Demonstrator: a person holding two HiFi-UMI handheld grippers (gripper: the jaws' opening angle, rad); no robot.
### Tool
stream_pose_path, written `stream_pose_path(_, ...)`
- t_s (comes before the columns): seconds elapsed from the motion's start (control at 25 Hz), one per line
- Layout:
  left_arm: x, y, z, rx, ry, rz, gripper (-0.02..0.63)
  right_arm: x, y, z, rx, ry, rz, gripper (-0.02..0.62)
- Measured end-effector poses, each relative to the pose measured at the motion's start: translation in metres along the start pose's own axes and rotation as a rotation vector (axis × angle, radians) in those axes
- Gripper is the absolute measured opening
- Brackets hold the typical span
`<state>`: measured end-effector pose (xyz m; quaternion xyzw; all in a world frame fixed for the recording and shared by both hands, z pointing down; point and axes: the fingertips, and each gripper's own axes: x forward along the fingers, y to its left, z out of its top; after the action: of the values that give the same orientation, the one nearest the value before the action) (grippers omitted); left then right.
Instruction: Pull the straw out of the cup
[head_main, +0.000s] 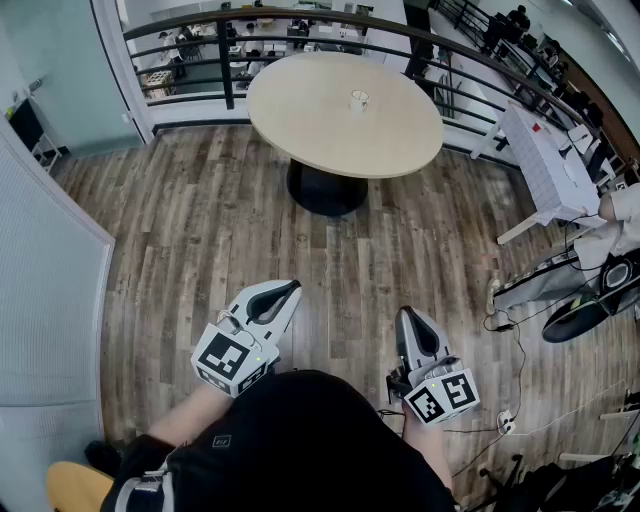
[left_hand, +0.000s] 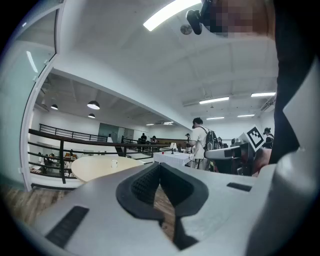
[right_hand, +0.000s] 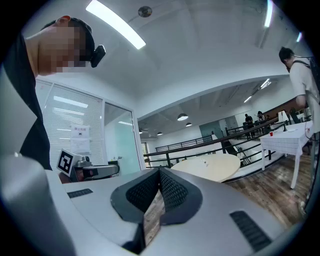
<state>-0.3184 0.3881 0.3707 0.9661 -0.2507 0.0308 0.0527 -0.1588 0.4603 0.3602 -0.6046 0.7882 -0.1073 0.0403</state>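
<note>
The left gripper (left_hand: 160, 167) has its jaws pressed together at the tips, with nothing between the dark ribbed pads (left_hand: 142, 186) – only a sliver of wooden floor (head_main: 200, 230) shows through the gap lower down. The right gripper (right_hand: 160, 172) is the same: jaws closed tip to tip and empty. Both are held level and side by side, just ahead of the person's dark-clad body (head_main: 290, 440), and each one's marker cube is seen from the other's camera.

Well beyond both sets of jaws, straight ahead, stands a round beige table (head_main: 300, 110) on a dark pedestal. The cup (head_main: 359, 99) sits on it, small and white, far from either gripper; the straw is too small to make out. Behind the table runs a dark railing (head_main: 230, 40). Off to the right of the right jaws is a white table (head_main: 545, 165), and a person with a backpack (left_hand: 202, 142) stands near it.
</note>
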Motion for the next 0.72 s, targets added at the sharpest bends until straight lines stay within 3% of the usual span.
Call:
stream_pose_path(0.4, 0.014, -0.021, -0.002, 0.011, 0.023, -0.008, 0.009, -0.017, -0.007, 0.001, -0.048, 0.000, 0.032, 0.023)
stream_pose_path(0.72, 0.038, -0.056, -0.007, 0.000, 0.028, -0.007, 0.009, -0.057, -0.037, 0.000, -0.013, -0.008, 0.047, 0.023)
